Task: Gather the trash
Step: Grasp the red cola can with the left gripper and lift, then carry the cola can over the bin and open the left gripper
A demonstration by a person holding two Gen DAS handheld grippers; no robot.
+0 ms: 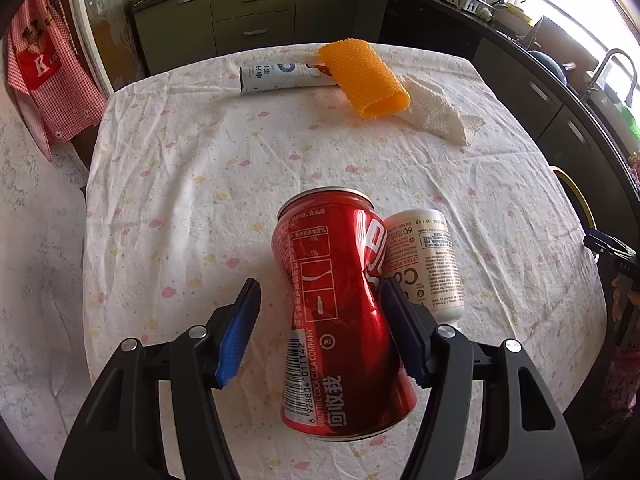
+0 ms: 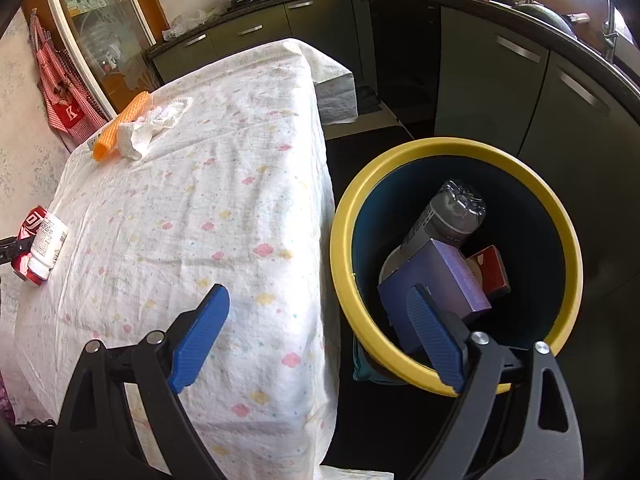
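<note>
Clutter lies at the far end of the cloth-covered surface (image 1: 200, 184): a white carton (image 1: 276, 77) on its side, an orange mesh sleeve (image 1: 366, 78) resting against it, and a crumpled white tissue (image 1: 436, 114) just beside the sleeve; kitchen cabinets (image 1: 248, 20) stand behind. A white pill bottle (image 1: 432, 264) lies on its side touching the right flank of the dented red cola can (image 1: 340, 320), right behind the left claw's right finger. The can lies between the spread fingers of the left claw (image 1: 320, 328); its right finger is at the can's dented waist, its left finger stands apart from it, so the can is not pinched. The right claw (image 2: 316, 340) is also spread and holds nothing; it hangs over the surface's edge and the yellow-rimmed bin (image 2: 560, 216) on the floor beside it; inside the bin lie a grey bottle (image 2: 452, 212), a purple box (image 2: 436, 276) and a red box (image 2: 492, 272).
</note>
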